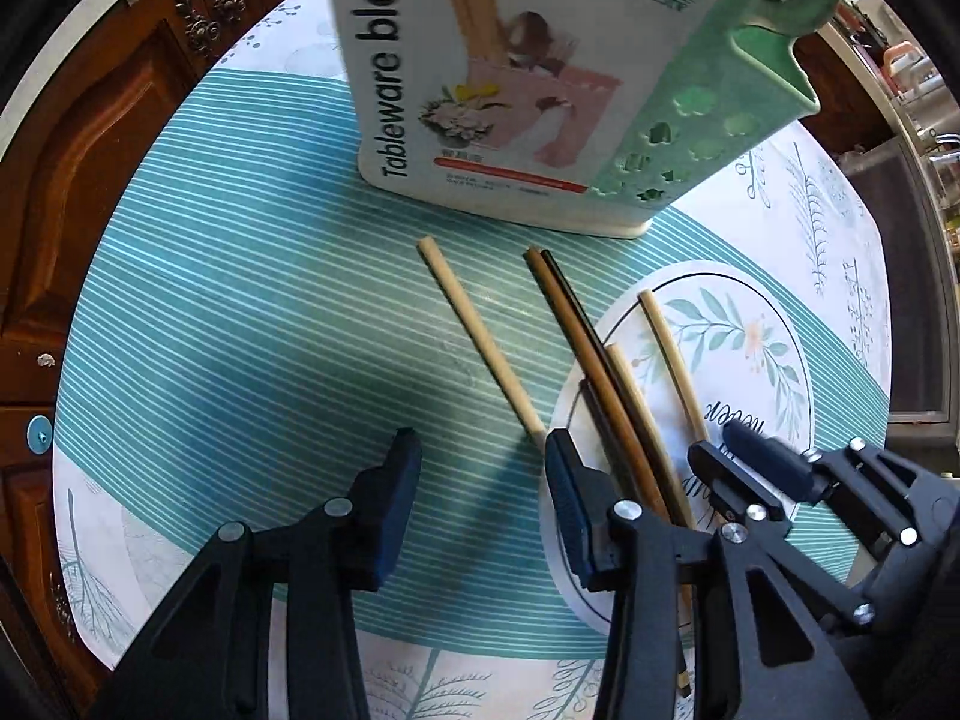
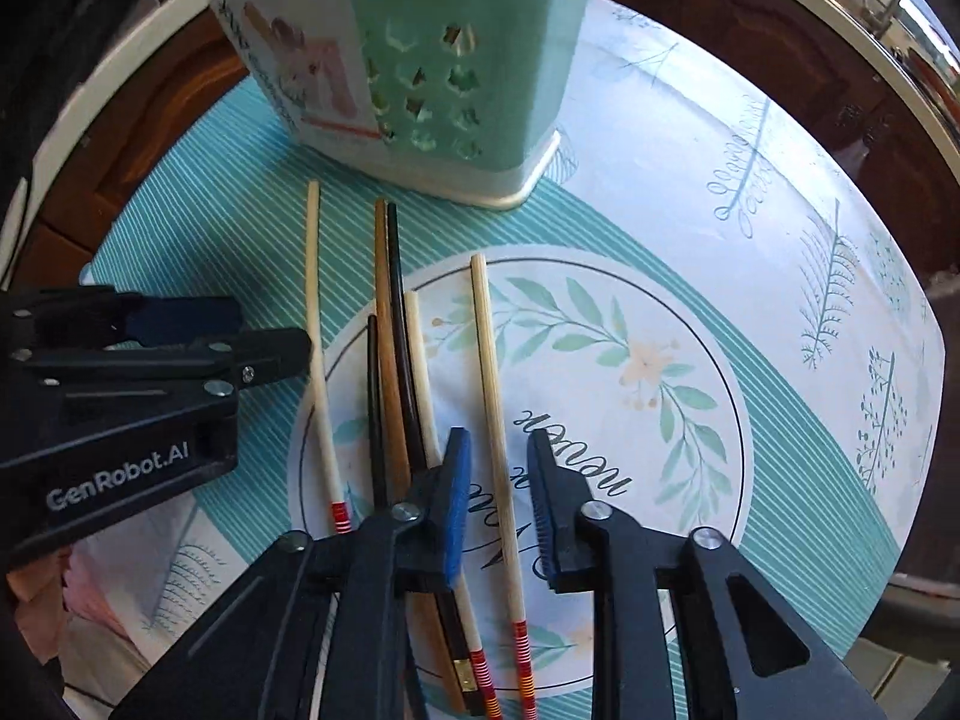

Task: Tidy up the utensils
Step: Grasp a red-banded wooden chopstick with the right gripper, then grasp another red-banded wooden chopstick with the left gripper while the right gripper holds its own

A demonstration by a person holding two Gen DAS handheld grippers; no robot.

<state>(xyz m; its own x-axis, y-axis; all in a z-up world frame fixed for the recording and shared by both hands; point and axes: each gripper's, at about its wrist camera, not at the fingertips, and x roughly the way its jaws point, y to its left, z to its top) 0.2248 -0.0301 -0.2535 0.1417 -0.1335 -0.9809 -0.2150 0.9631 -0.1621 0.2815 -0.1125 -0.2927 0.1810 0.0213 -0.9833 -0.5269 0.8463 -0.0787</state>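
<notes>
Several chopsticks lie side by side on the table: pale ones with red-striped ends [image 2: 494,372] [image 1: 480,342] and a dark brown and black group [image 2: 393,330] [image 1: 576,336]. A green utensil holder [image 2: 420,60] [image 1: 708,114] with a "Tableware block" label stands upright behind them. My right gripper [image 2: 501,483] is open, its jaws on either side of one pale chopstick, just above it. My left gripper [image 1: 480,480] is open and empty over the striped cloth, left of the chopsticks; it also shows in the right wrist view [image 2: 252,330].
A round table is covered by a teal-striped cloth [image 1: 240,300] with leaf prints and a white printed circle [image 2: 630,360]. Dark wooden cabinets [image 1: 90,120] stand behind the table. The holder stands close behind the chopstick tips.
</notes>
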